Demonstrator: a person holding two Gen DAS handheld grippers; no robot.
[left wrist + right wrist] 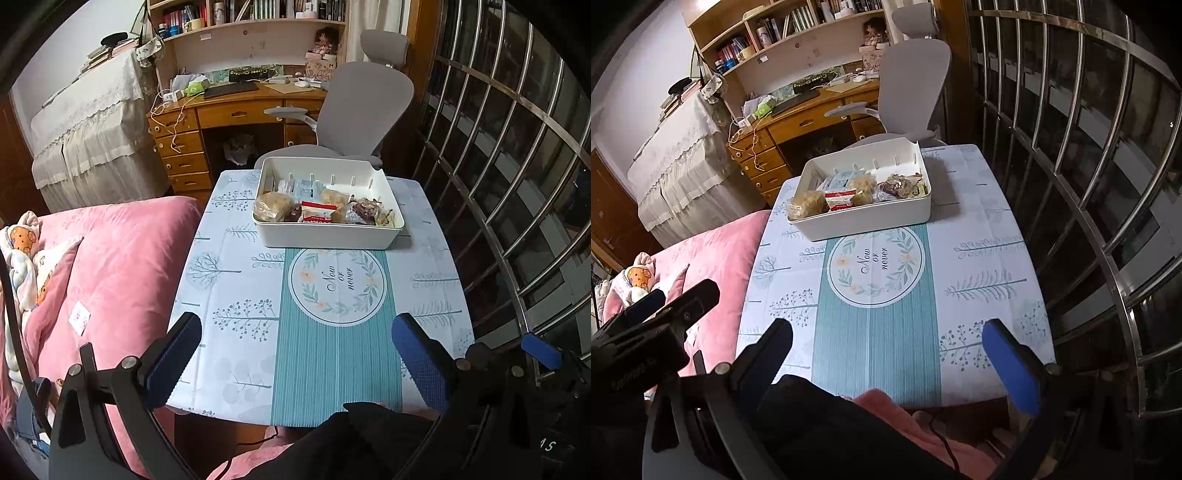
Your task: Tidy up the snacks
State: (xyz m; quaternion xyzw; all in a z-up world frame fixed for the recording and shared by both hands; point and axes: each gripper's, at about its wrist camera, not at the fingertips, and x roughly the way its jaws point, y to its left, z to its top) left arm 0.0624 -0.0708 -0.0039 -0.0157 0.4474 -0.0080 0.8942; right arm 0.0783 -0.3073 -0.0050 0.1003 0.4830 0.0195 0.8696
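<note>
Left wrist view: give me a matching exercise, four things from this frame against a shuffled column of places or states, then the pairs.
Things:
1. white storage box
2. red-and-white snack packet
3. grey office chair
4. left gripper

Places or states:
A. behind the table, at the wooden desk
B. open and empty, over the near edge of the table
C. on the far half of the tablecloth
D. inside the box, between two pale crumbly snacks

Pairs: 1-C, 2-D, 3-A, 4-B
</note>
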